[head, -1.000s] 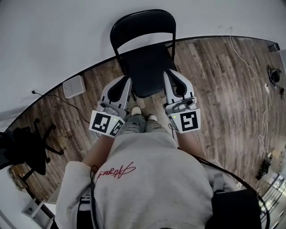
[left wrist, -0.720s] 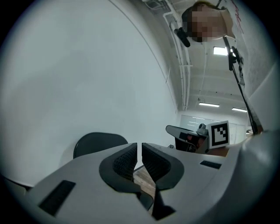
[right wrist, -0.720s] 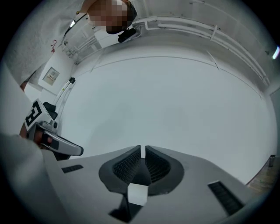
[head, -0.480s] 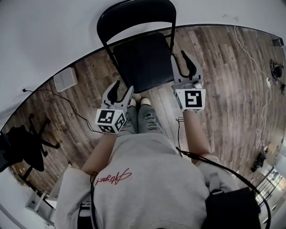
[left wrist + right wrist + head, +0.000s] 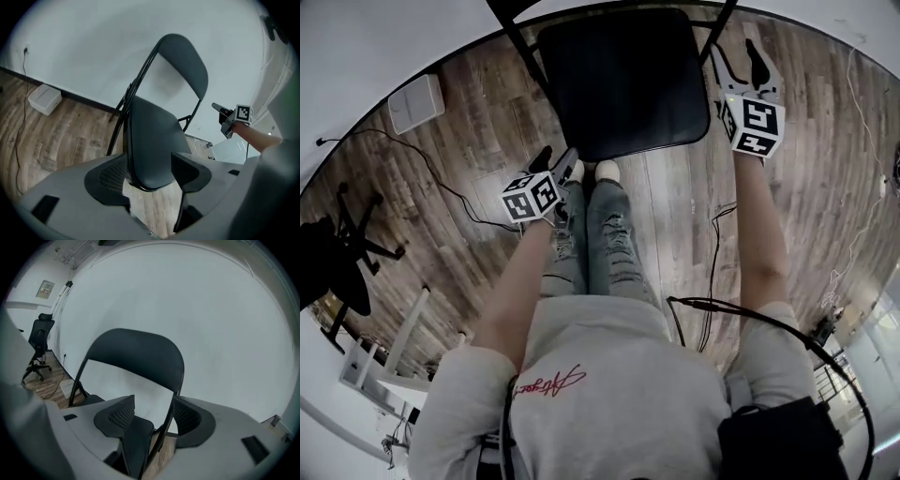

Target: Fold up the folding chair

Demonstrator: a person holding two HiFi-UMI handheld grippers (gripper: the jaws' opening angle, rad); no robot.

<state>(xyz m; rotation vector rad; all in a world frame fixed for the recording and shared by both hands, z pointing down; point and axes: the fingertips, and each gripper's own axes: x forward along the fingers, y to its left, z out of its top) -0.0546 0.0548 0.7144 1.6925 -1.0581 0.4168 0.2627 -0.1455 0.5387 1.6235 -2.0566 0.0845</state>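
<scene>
A black folding chair stands unfolded against the white wall, its seat point(image 5: 623, 80) at the top of the head view. My left gripper point(image 5: 558, 167) is at the seat's front left corner. Its jaws are opening, and the seat's front edge point(image 5: 154, 145) shows in the gap without either pad pressing on it. My right gripper point(image 5: 741, 58) is at the chair's right side, its jaws also opening. The thin frame tube point(image 5: 166, 425) runs up between its fingers, untouched, toward the backrest point(image 5: 136, 355). The right gripper point(image 5: 229, 119) also shows in the left gripper view.
The person's legs and white shoes point(image 5: 605, 171) stand just in front of the seat. A white box point(image 5: 417, 101) and a black cable point(image 5: 375, 141) lie on the wooden floor at left. A black office chair point(image 5: 337, 253) stands further left. More cables point(image 5: 712, 272) trail at right.
Both grippers dropped from in front of the chest to the chair. The left went to the seat's front corner, the right swung out to the right side. Both jaws went from shut to open.
</scene>
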